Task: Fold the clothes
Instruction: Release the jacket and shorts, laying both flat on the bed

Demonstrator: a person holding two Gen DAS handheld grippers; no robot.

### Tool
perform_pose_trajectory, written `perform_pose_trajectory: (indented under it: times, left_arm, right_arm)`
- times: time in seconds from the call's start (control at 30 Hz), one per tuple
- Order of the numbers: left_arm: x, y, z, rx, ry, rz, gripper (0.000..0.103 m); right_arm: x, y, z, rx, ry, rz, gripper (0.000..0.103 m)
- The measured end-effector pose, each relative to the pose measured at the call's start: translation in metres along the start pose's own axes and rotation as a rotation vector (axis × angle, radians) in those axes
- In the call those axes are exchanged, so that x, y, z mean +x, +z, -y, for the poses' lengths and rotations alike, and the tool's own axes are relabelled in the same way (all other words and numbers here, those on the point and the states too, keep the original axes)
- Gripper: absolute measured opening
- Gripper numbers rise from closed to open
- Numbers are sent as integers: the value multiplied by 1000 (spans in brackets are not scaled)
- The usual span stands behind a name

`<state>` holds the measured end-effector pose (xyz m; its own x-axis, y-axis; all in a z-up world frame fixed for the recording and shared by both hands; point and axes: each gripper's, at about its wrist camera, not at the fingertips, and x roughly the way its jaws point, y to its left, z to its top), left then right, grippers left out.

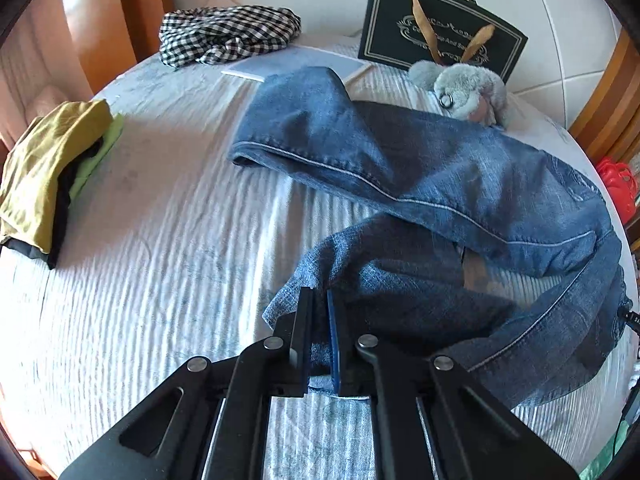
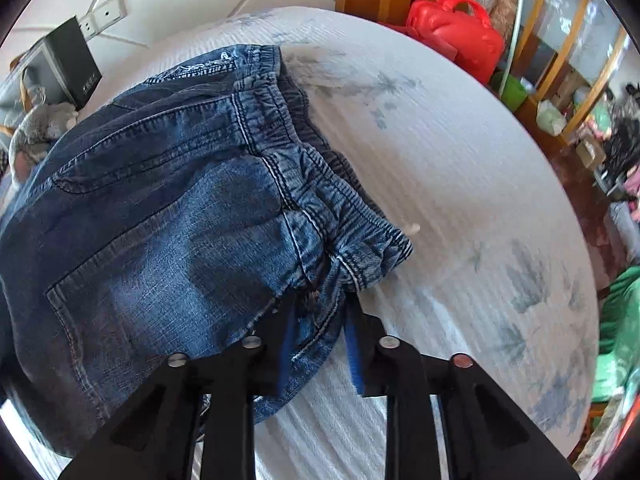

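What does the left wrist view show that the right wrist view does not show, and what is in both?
Only the left wrist view shows the jeans' legs, the checked garment, the folded olive garment and the left gripper, shut on a leg end.

Only the right wrist view shows the elastic waistband, the red plastic case in full, the wall socket and the right gripper, shut on denim by the waistband.

Both show the jeans, the white bedspread, the black gift bag and the grey plush toy.

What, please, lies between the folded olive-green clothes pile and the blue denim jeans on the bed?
Only bare white ribbed bedspread between pile and jeans, seen in the left wrist view.
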<state>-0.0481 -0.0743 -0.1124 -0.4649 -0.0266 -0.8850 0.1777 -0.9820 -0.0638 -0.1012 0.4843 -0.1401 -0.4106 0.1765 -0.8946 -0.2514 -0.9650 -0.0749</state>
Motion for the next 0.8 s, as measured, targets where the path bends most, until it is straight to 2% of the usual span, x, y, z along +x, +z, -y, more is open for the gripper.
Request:
perform_pose_trajectory:
  times: [0.07,0.17,0.27,0.33,0.37,0.4,0.43,0.47,0.5,0.6,0.63,0.67,0.77,0.8]
  left_arm:
    - [-23,9,-8,-14,13,41,4]
    - [-57,24,-18,-3,35,100,3]
    - [-73,41,-25,43,14,109,3]
    - [-73,44,-25,77,-12,107,4]
    - [-69,40,-22,89,-38,101,11]
    - [-66,37,-19,101,-63,95,28]
    - [-62,31,-15,112,-93,84,39]
    - [-59,23,-11,129,-120,78,54]
    - [-55,14,-6,155,-128,64,56]
    - [-44,-11,4,219,-145,20,56]
    - [-38,-18,4,225,-145,-3,56]
    - [-32,-24,3,226,-146,-25,56]
    - [-16,-39,-1,217,-157,-66,56]
    - [-14,-42,-3,210,-172,-72,56]
  right_arm:
    - [-18,2,-3,-22,-27,64,9]
    - [-76,4,21,45,-30,212,7]
    - [-118,3,41,71,-63,271,7]
    - [-120,1,48,58,-126,258,7]
    - [-113,-1,54,65,-155,230,7]
    - [-102,-4,59,88,-153,185,7]
    - [-91,-6,63,111,-151,140,9]
    - [-80,-9,67,133,-148,97,16]
    - [-74,-15,69,146,-130,77,20]
    - [-76,-33,60,118,-99,76,36]
    - [-79,-38,55,103,-92,77,50]
    - [-82,-42,50,87,-86,77,56]
    - [-85,-55,38,65,-58,60,58]
    - [-86,-61,34,61,-49,53,62]
